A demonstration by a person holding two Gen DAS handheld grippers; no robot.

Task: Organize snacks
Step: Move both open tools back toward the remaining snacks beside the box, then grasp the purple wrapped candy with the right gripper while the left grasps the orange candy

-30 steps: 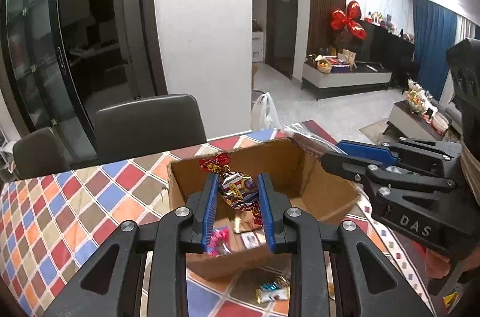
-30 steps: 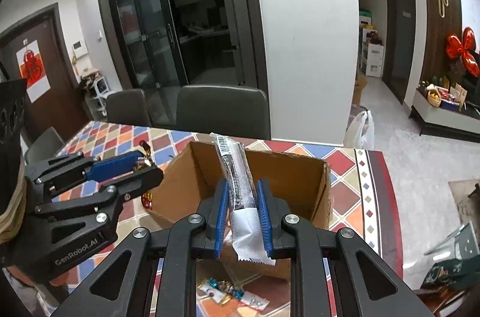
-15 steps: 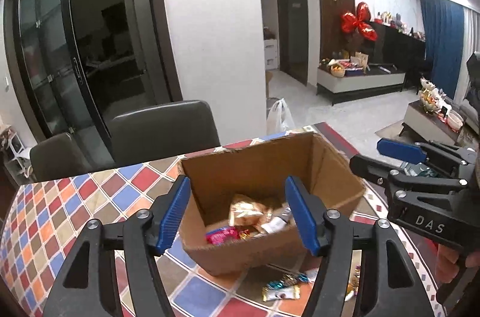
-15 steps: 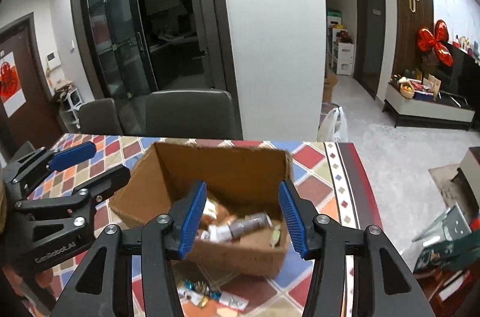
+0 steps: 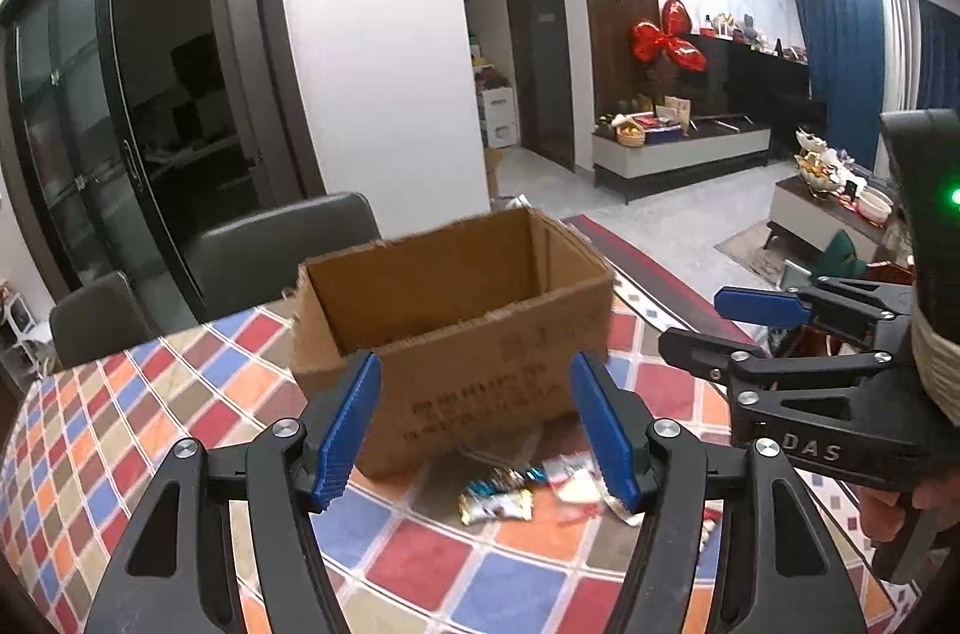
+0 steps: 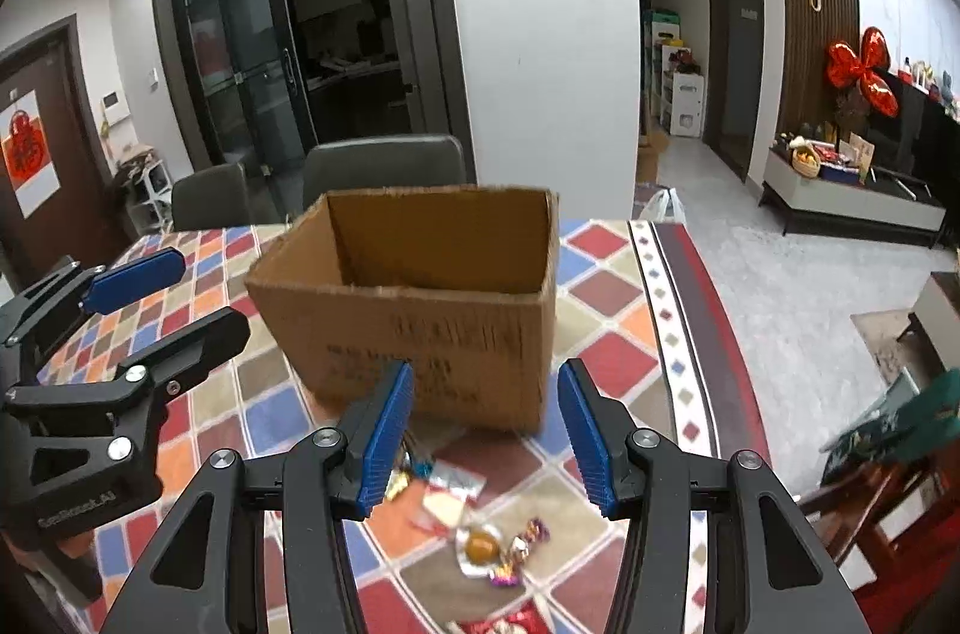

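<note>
Both grippers, left gripper point(image 5: 477, 424) and right gripper point(image 6: 486, 439), have dropped their sweets into the open brown cardboard box point(image 5: 456, 328), jaws now apart and empty; next, aim squarely, probably at the blurred foil-wrapped candies point(image 6: 480, 526).

Both grippers are black, skeletal plastic frames with triangular cut-outs and silver round screw heads at the joints. The left gripper point(image 5: 474, 430) carries 2 blue ribbed pads point(image 5: 345, 430), as does the right gripper point(image 6: 486, 439). Beside the cardboard box point(image 5: 468, 328), the right gripper's side reads "DAS" in pale letters; the left one's side bears white lettering, possibly "GenRobot.AI". A green light glows on the right gripper's housing.
</note>
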